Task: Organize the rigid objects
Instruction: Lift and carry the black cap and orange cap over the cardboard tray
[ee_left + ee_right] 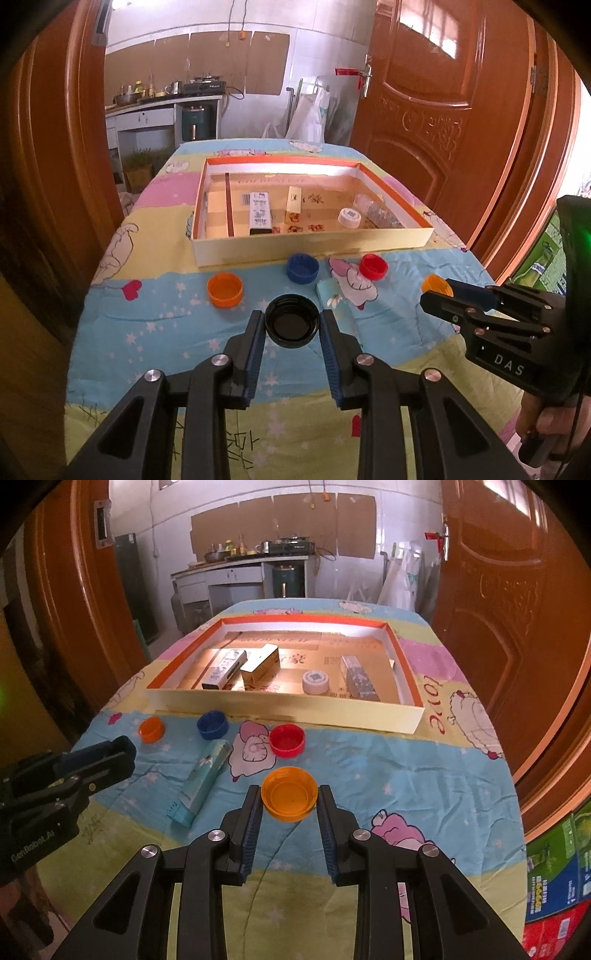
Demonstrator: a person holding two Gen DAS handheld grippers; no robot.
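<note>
Black round plastic cap (291, 319) sits between blue ribbed pads (254, 358) on the black left gripper (291, 325). Amber-orange round plastic cap (289, 798) shows between the same blue pads on the black right gripper (289, 805). On the cloth: a deeper orange cap (224, 289), a royal blue cap (302, 267), a bright red cap (374, 266). The quilted cloth (166, 325) runs in sky blue, pale yellow-green and pink bands, dotted with white stars and cartoon figures. Pale teal tube (203, 781) carries a white flower print. Cream shallow cardboard box (310, 248), orange-rimmed, holds a white cap (349, 218).
</note>
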